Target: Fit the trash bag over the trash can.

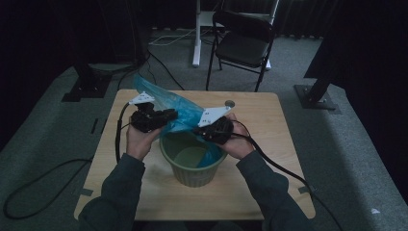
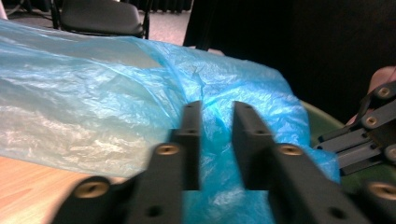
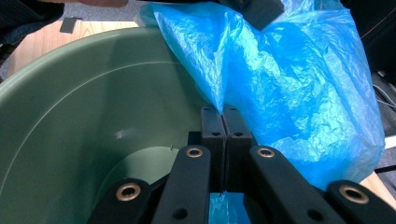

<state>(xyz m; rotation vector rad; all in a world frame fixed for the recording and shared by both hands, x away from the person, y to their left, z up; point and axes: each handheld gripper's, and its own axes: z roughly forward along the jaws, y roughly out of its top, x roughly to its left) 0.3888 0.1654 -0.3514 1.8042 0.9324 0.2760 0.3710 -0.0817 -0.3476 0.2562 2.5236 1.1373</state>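
Handling thin blue plastic, the bag [image 1: 180, 111] will likely prove light, limp and slippery, so an edge fold is probably the surest place to pinch. It drapes from about eleven o'clock on the worktop [image 1: 269, 125] over the far rim of the green bucket [image 1: 192, 175], which stands near the centre, and dips inside at its three o'clock side. The right gripper [image 3: 225, 112] has its fingers closed tight on a fold of the bag above the bucket's mouth. The left gripper [image 2: 215, 140] fingers stand partly open with film bunched between them, not yet clamped.
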